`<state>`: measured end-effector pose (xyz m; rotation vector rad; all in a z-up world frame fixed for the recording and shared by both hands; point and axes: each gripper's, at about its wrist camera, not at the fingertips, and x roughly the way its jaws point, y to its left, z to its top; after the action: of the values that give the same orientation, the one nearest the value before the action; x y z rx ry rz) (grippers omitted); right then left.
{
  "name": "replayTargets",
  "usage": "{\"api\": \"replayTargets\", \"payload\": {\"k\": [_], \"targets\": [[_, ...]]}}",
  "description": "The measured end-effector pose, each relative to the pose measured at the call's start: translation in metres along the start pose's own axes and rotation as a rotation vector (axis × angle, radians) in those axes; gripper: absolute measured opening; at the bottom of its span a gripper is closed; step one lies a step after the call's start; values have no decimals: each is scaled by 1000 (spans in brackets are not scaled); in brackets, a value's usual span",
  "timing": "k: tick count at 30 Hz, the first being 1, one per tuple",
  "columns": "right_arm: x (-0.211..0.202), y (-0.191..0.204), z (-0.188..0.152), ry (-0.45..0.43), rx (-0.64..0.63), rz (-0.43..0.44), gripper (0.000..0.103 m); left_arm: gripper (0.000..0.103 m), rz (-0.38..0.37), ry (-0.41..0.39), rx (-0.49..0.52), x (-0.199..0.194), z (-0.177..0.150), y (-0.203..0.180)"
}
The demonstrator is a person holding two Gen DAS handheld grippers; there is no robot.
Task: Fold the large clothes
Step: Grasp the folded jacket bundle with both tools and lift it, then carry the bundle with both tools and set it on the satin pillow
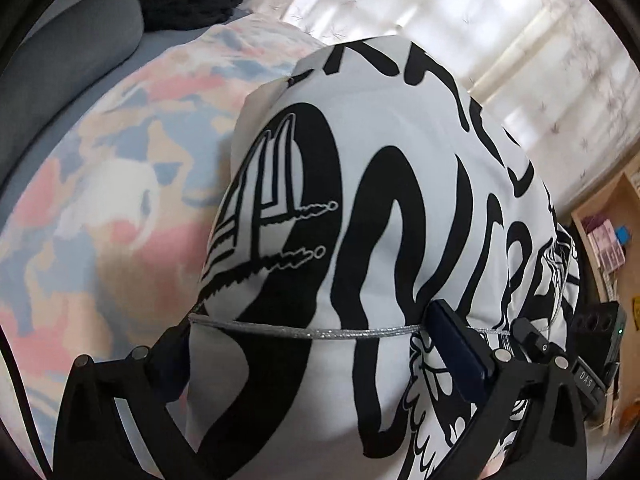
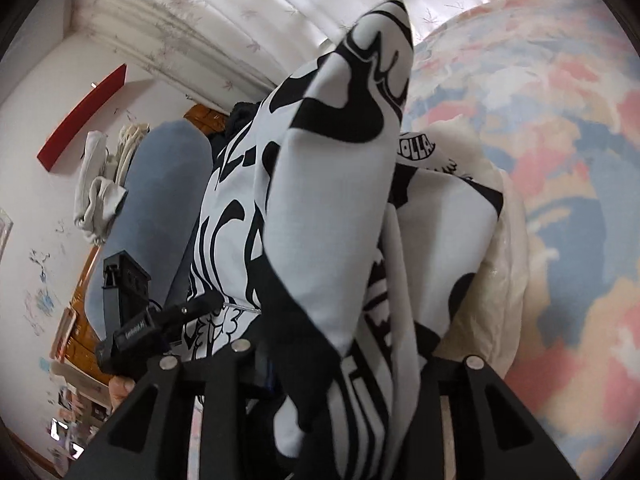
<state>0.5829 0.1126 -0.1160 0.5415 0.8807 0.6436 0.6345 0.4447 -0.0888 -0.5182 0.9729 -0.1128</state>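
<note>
The black-and-white printed garment hangs ahead of both tools, above the bed. Left tool and right tool each clamp fabric. Soft, limp, bulky; grip edges or corners.

We note garment: smooth matt cloth, black-white print. Bedcover: soft matt pastel fabric. Left gripper: matt black plastic, metal pins. Curtain: thin cloth.

Pastel-quilted bed (cream pillow atop)
</note>
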Motion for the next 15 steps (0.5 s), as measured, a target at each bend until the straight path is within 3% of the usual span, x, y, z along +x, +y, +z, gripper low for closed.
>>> {"api": "replayTargets", "payload": {"k": [6, 11, 14, 15], "targets": [[10, -17, 3, -1, 34, 23, 38, 103, 28, -26, 0, 3, -4, -5], [8, -18, 4, 6, 18, 9, 45, 103, 93, -69, 9, -5, -7, -18], [-2, -8, 7, 23, -12, -72, 60, 103, 174, -104, 9, -20, -13, -32], [-9, -6, 8, 23, -10, -117, 70, 103, 206, -114, 17, -24, -14, -37]]}}
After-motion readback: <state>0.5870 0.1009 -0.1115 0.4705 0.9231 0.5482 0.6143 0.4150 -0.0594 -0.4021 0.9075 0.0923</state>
